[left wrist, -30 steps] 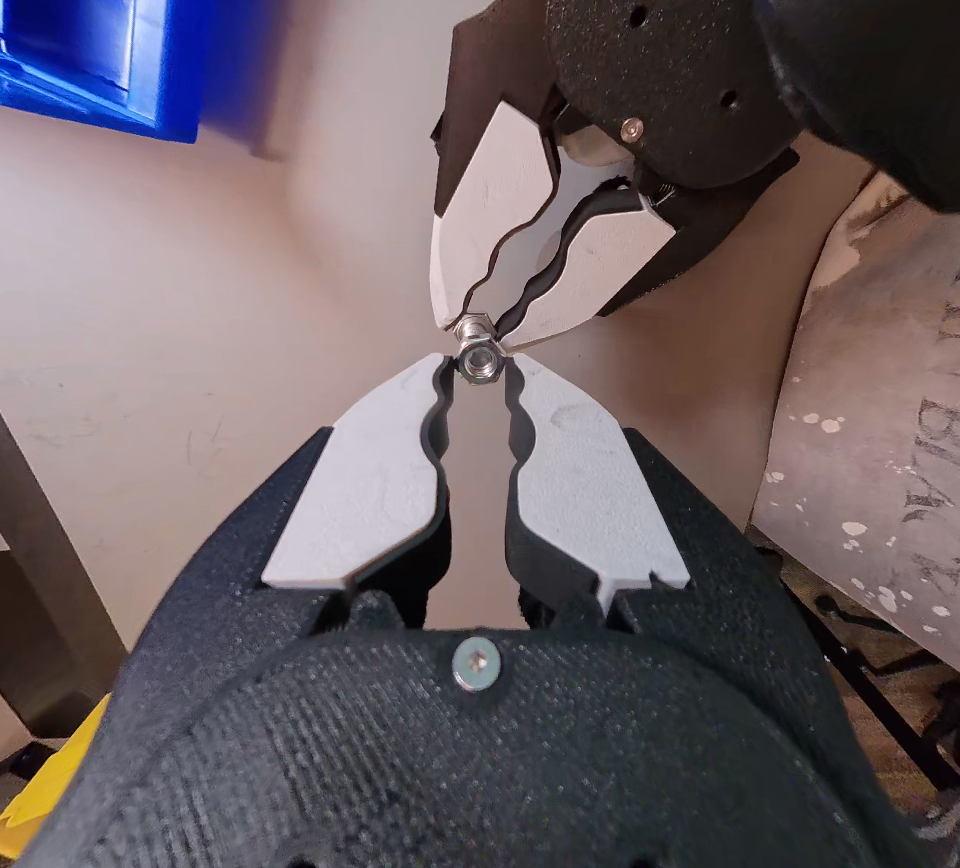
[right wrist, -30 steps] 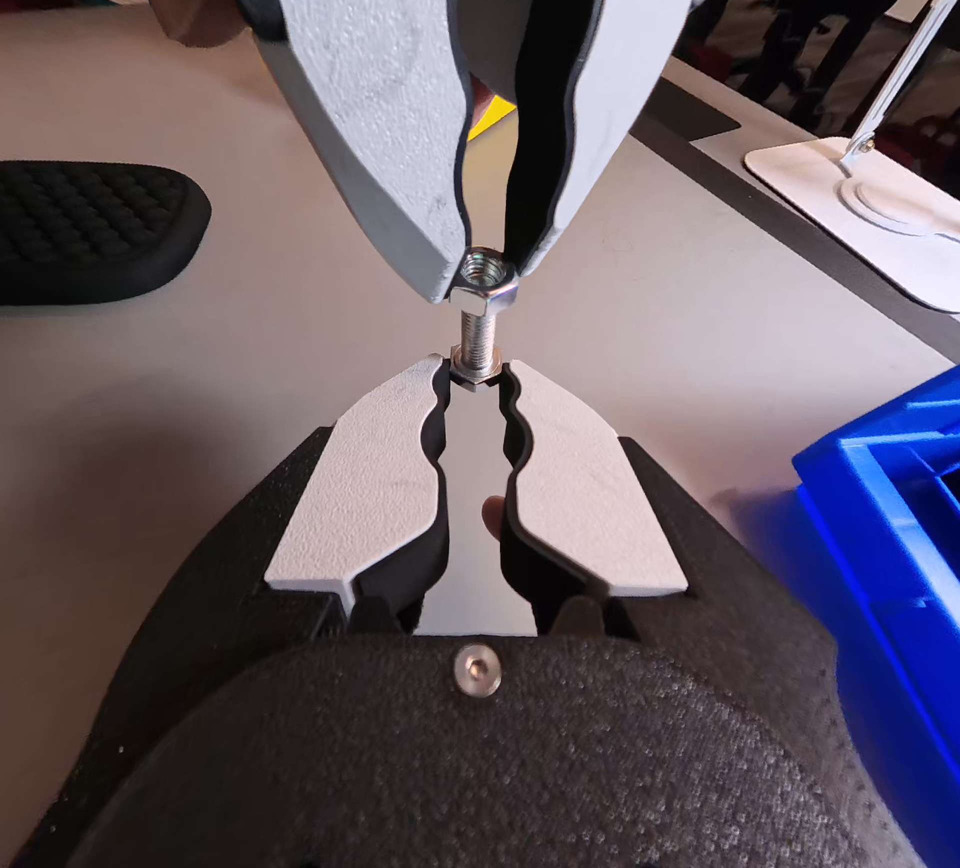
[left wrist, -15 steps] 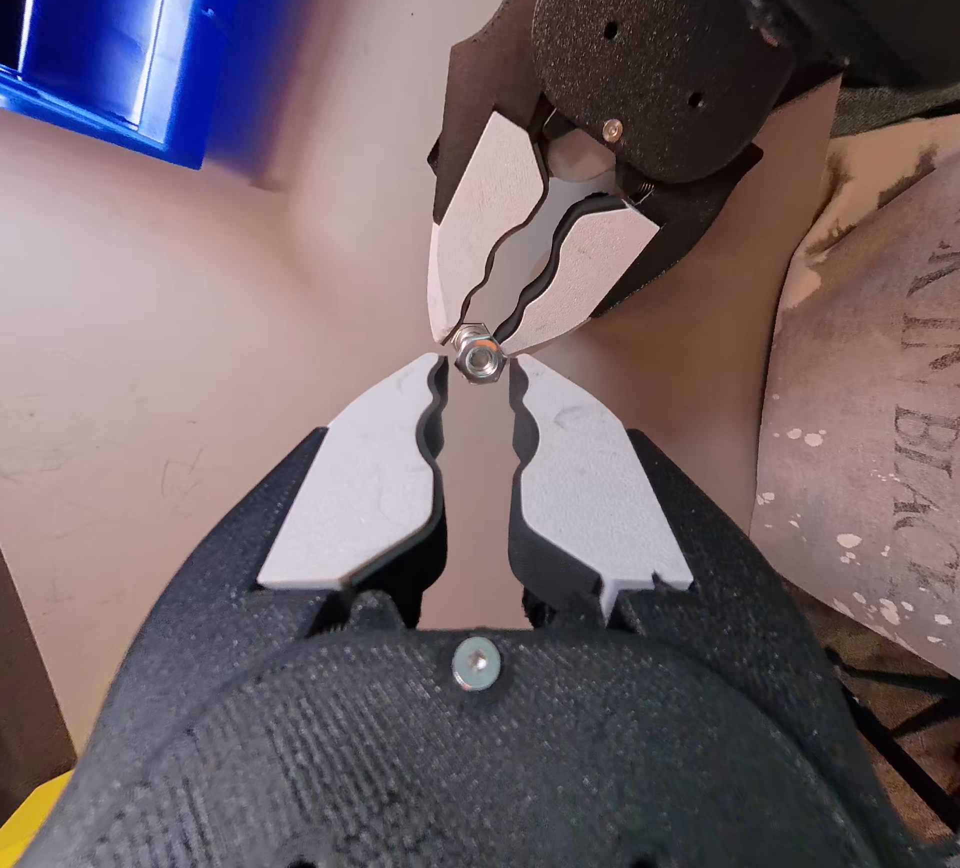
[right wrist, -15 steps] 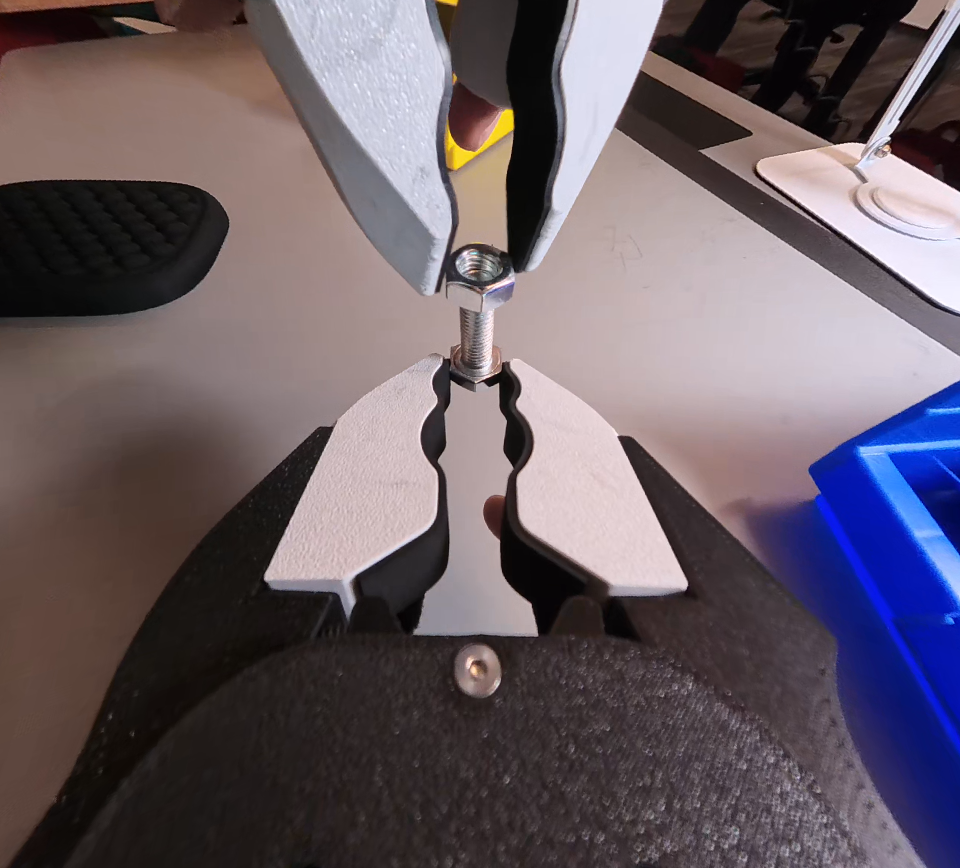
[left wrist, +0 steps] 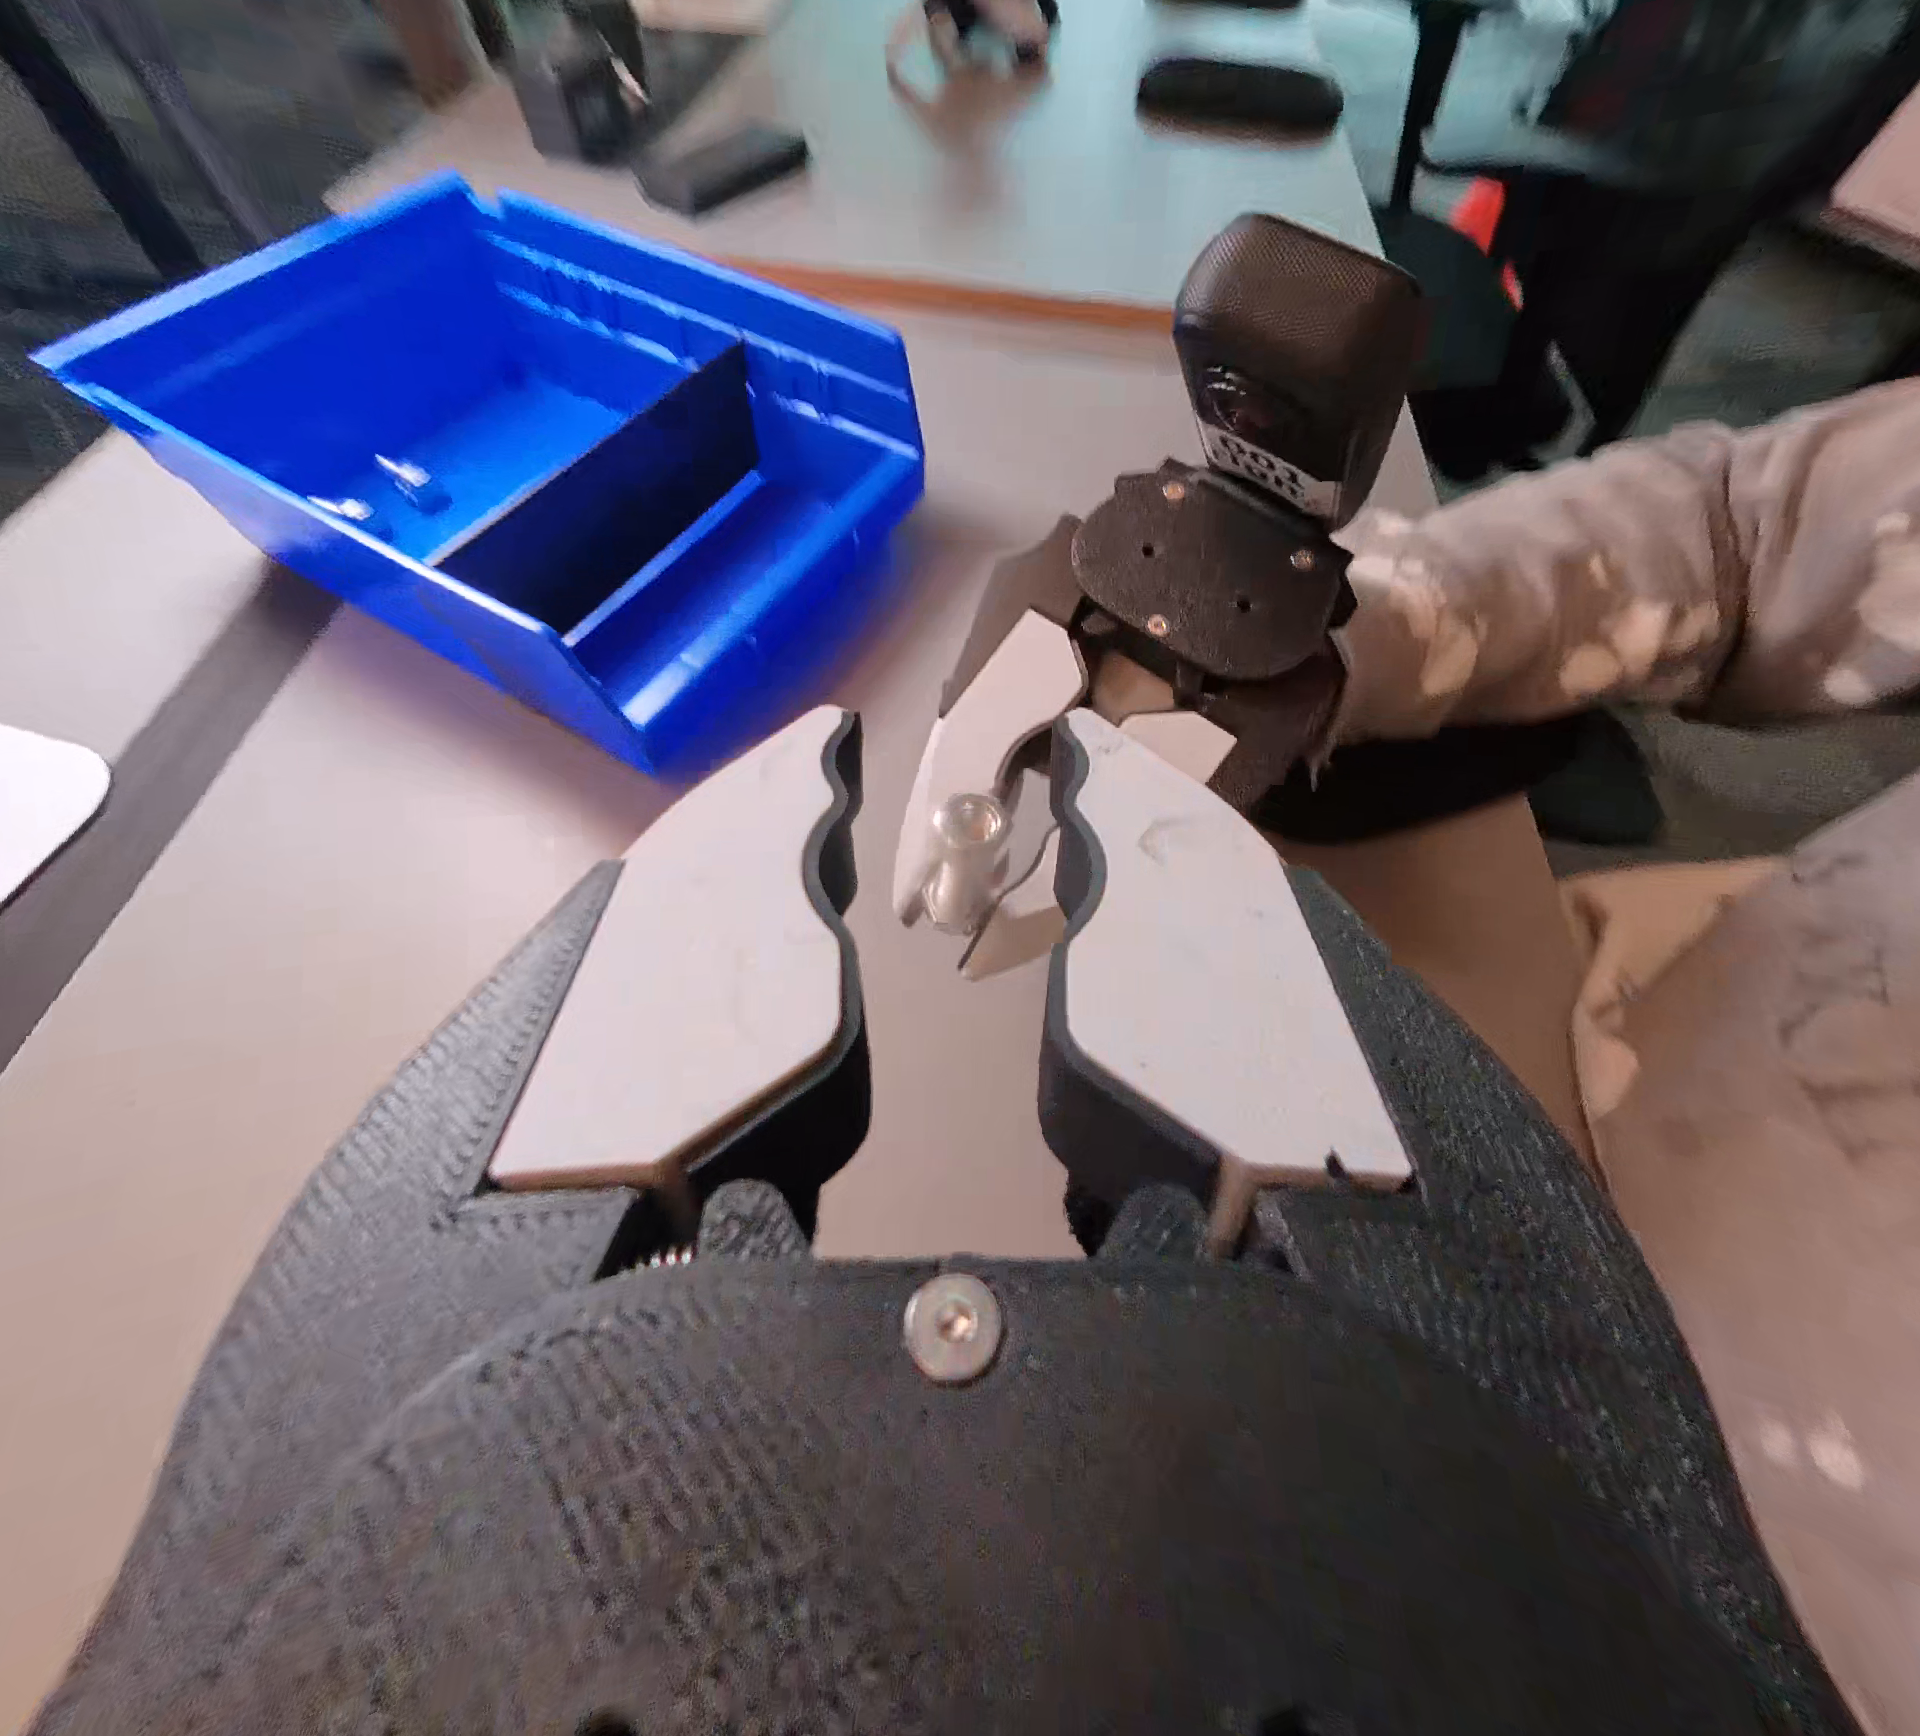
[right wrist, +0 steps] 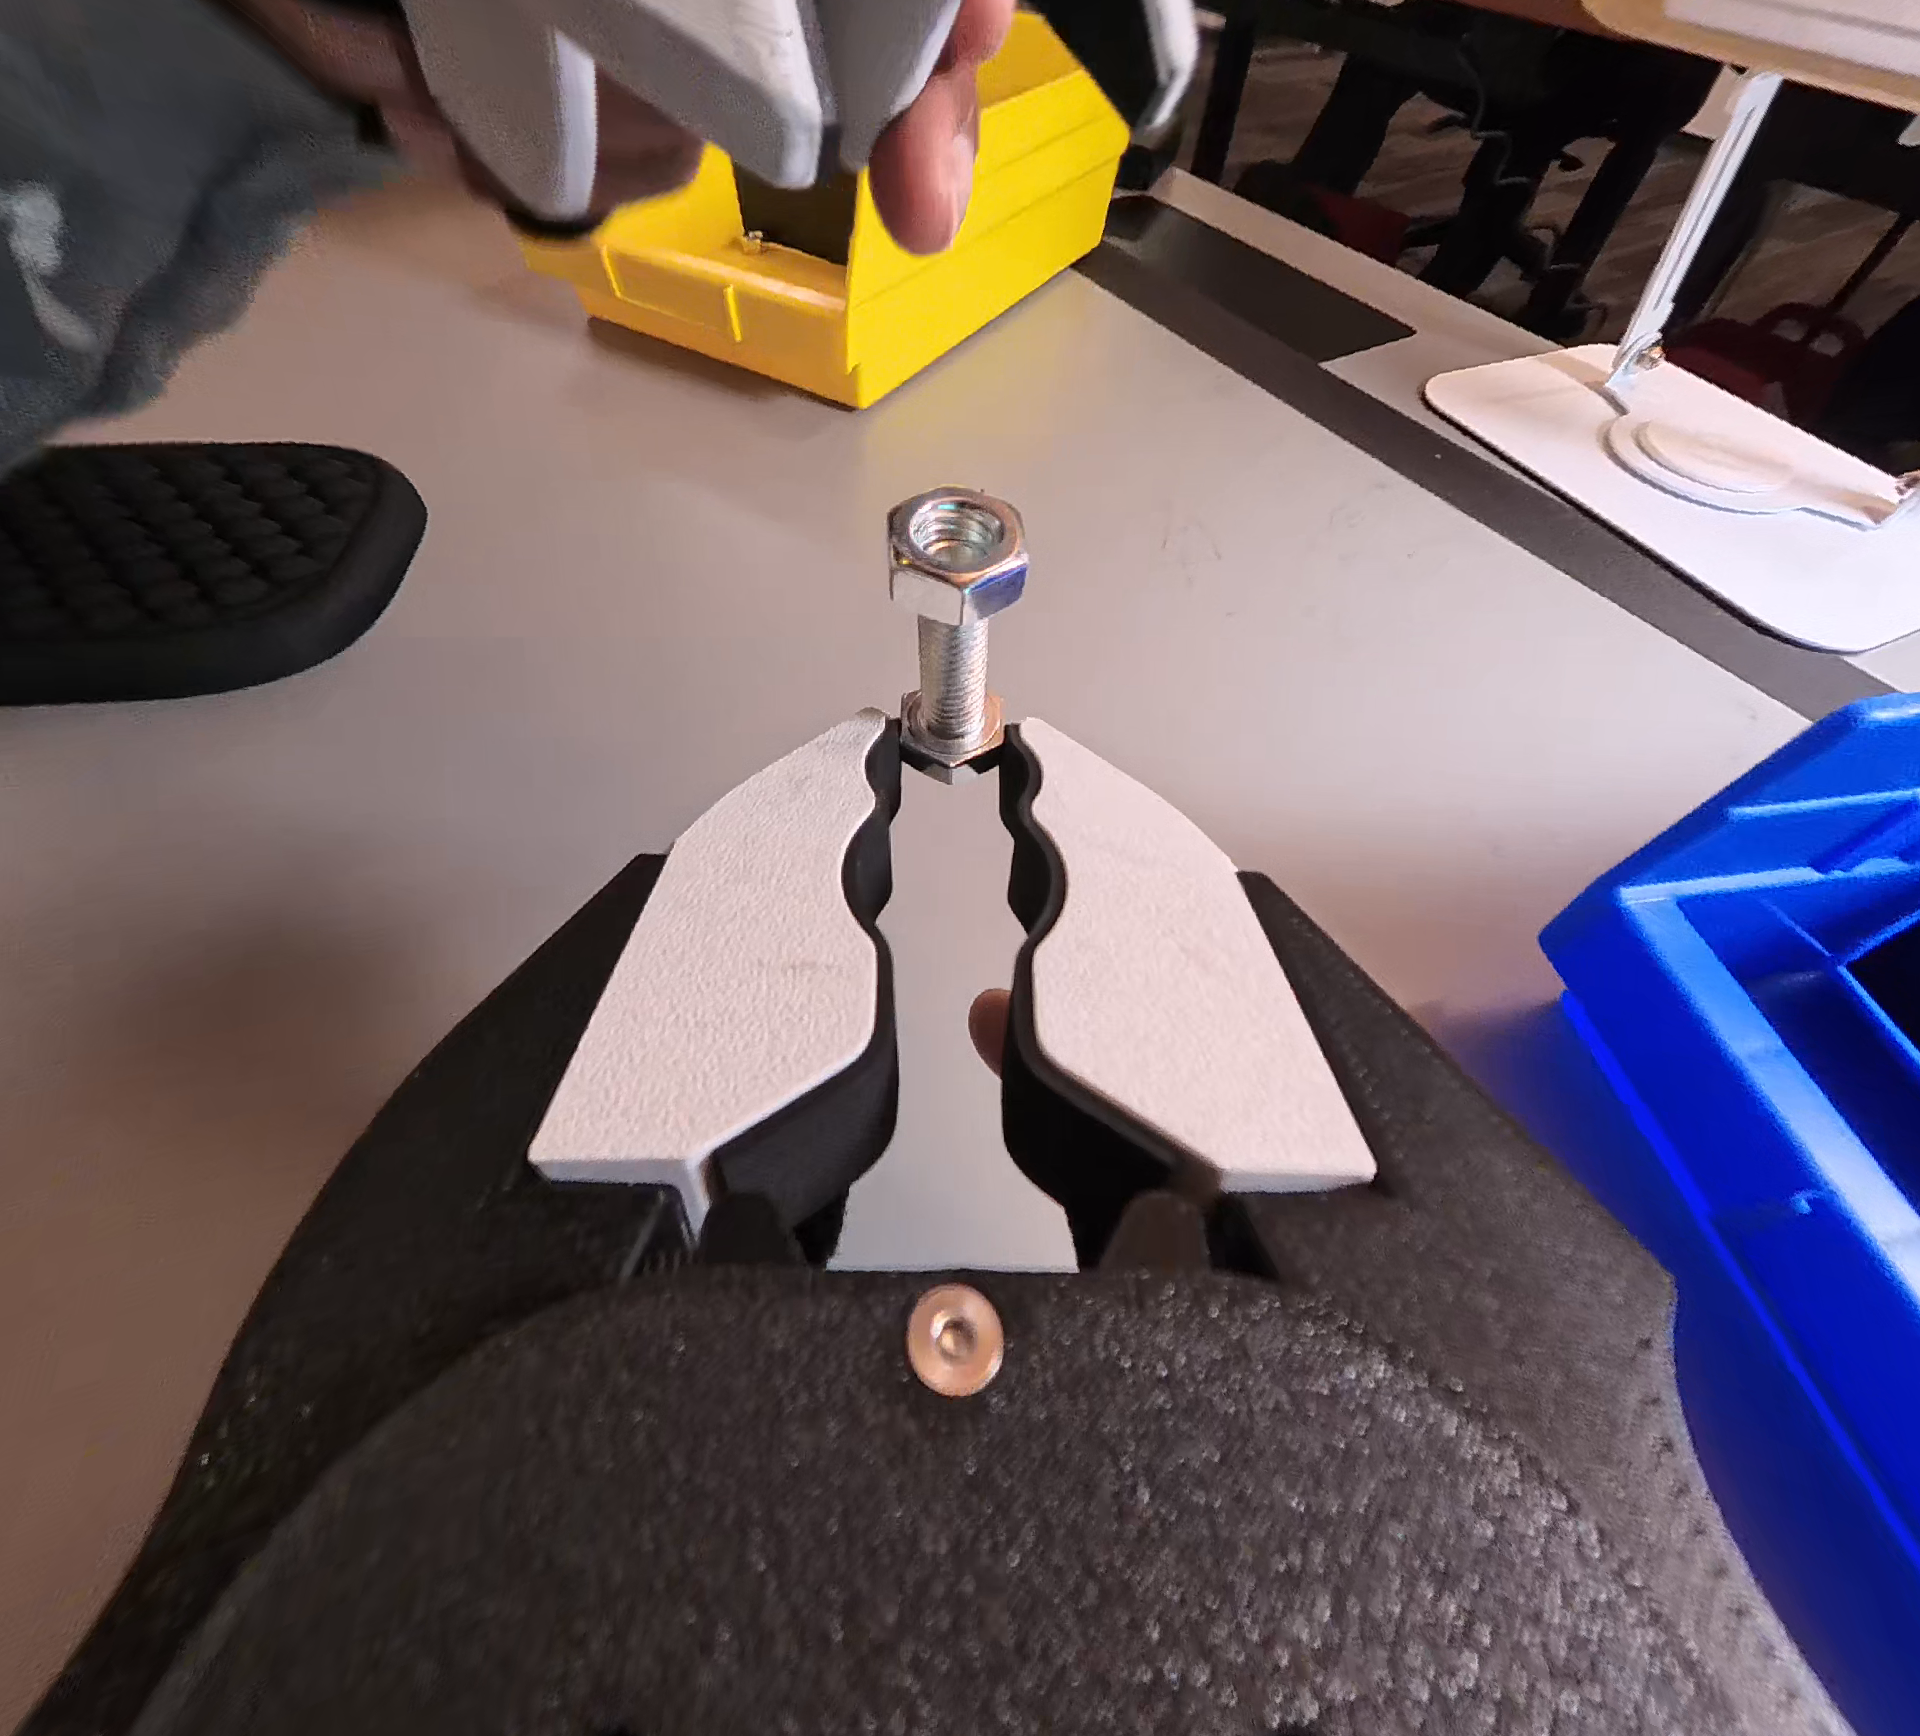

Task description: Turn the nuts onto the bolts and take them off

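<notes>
My right gripper is shut on the head of a silver bolt and holds it upright above the grey table. A silver hex nut sits on the bolt's top end. My left gripper is open and empty. In the right wrist view it hangs above and behind the nut, clear of it. In the left wrist view the right gripper shows through the gap between my fingers, with the bolt and the nut, all blurred.
A blue divided bin with small metal parts stands to the left of the left gripper and also shows in the right wrist view. A yellow bin stands farther back. A black textured pad and a white stand base lie on the table. Left tips to right tips: about 9 cm.
My left gripper has let go of the nut, opened wider and pulled away from it. The nut stays on the bolt. My right gripper still holds the bolt.
</notes>
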`<state>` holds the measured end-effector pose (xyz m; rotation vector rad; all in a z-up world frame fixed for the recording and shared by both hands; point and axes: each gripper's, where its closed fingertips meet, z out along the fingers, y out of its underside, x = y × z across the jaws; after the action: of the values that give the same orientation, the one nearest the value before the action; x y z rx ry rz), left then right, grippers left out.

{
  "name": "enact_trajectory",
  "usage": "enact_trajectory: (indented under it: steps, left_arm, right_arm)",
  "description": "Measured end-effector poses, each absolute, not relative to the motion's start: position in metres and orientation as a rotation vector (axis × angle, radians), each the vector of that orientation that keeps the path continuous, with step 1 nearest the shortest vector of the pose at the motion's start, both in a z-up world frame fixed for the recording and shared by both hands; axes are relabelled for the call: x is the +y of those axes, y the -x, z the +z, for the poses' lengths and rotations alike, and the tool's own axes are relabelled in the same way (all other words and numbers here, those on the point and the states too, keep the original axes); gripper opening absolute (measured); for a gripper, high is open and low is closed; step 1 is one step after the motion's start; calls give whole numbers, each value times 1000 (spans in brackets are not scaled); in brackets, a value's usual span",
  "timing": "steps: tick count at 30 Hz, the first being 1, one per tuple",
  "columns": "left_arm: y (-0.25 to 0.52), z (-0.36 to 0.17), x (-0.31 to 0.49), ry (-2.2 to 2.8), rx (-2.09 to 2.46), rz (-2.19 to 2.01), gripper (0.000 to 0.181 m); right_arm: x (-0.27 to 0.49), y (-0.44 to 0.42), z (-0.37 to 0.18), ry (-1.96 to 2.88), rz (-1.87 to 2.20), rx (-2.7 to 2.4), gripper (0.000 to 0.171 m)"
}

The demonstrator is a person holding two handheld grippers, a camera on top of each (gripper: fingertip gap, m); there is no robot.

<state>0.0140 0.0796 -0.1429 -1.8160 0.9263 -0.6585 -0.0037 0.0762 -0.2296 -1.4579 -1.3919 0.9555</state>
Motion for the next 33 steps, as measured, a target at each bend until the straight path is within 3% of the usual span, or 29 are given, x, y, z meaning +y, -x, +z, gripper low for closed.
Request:
enact_trajectory:
  steps: [8,33]
  left_arm:
    - [0,-151,85,1536,647,-668,33]
    - [-12,-176,81,1563,713,-665,31]
  right_arm:
    - [85,3,-227,1459,1004,-1314,18]
    - [73,7,-227,1424,1122,-1331,18]
